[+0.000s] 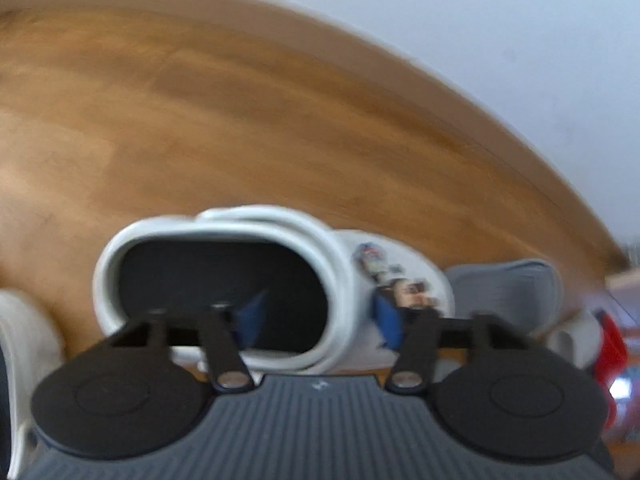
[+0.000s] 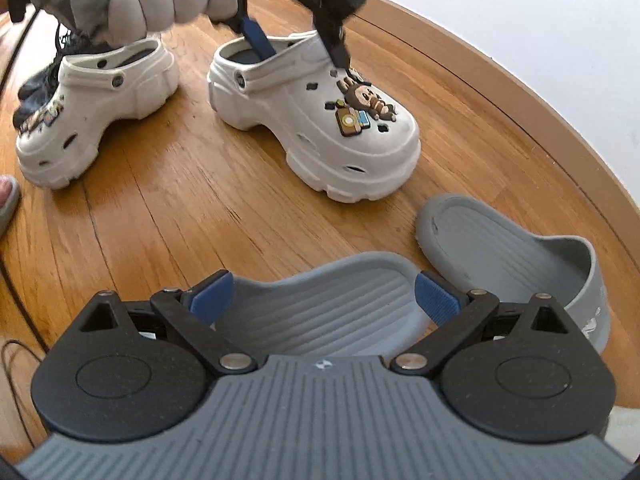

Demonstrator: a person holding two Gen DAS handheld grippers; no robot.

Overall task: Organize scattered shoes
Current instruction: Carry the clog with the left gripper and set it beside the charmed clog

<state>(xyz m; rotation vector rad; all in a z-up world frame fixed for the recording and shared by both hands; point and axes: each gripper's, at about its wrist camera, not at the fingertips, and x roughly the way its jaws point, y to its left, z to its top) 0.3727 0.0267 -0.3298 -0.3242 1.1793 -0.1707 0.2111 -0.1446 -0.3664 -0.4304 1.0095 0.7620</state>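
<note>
- The shoes are on a wood floor (image 2: 168, 200) near a white wall (image 2: 520, 20).
- The left tongs (image 2: 298, 54) are clamped on the side of a white clog (image 2: 320, 128). One blue pad is inside the shoe and the other is outside, by the charms.
- A gloved hand (image 2: 160, 0) holds those tongs from above.
- The other white clog (image 2: 96, 112) stands to the left, well apart from the first. It points a different way, so this pair is not lined up yet.
- A dark shoe (image 2: 40, 88) sits behind that second clog.
- The right tongs (image 2: 324, 298) are apart and hold nothing. They hang over a gray slide (image 2: 340, 300).
- A second gray slide (image 2: 520, 256) lies just beside it, turned at an angle.
- I think the job is at an early stage. No pair is set side by side yet.
- Left to do: bring the clogs together, then line up the slides, then the dark shoe.
</note>
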